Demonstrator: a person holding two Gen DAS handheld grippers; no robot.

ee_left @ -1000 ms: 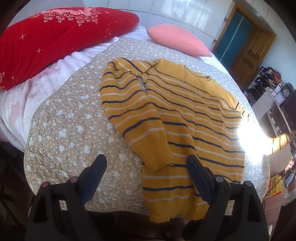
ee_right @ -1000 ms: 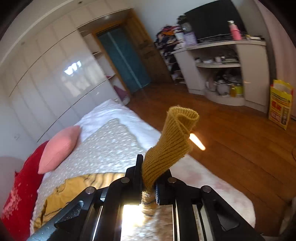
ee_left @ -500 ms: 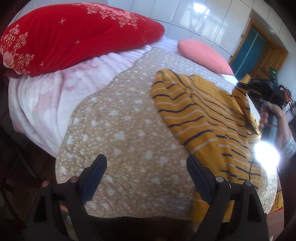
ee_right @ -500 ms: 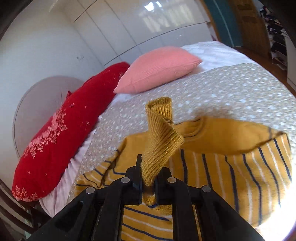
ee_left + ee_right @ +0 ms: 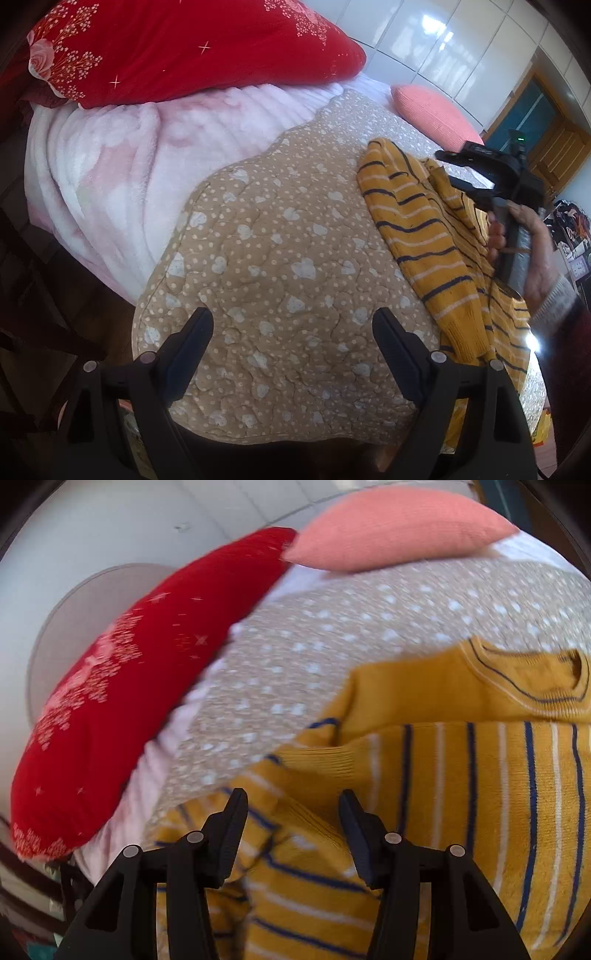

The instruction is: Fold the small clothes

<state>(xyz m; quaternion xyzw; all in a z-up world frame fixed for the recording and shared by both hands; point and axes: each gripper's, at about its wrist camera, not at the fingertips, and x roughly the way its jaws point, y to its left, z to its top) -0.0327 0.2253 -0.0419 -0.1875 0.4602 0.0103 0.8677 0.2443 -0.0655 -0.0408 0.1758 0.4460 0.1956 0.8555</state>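
Both sleeves are laid across the striped sweater (image 5: 461,775) on the quilt (image 5: 280,258); body folds are left. Left gripper (image 5: 291,339) and right gripper (image 5: 293,823) are spread, nothing held.

Ribbed knit sweater (image 5: 461,782) on matt quilted cloth bedspread (image 5: 280,258)

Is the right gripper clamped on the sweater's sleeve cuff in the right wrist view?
No, the right gripper stands open, nothing between its fingers, above the striped yellow sweater.
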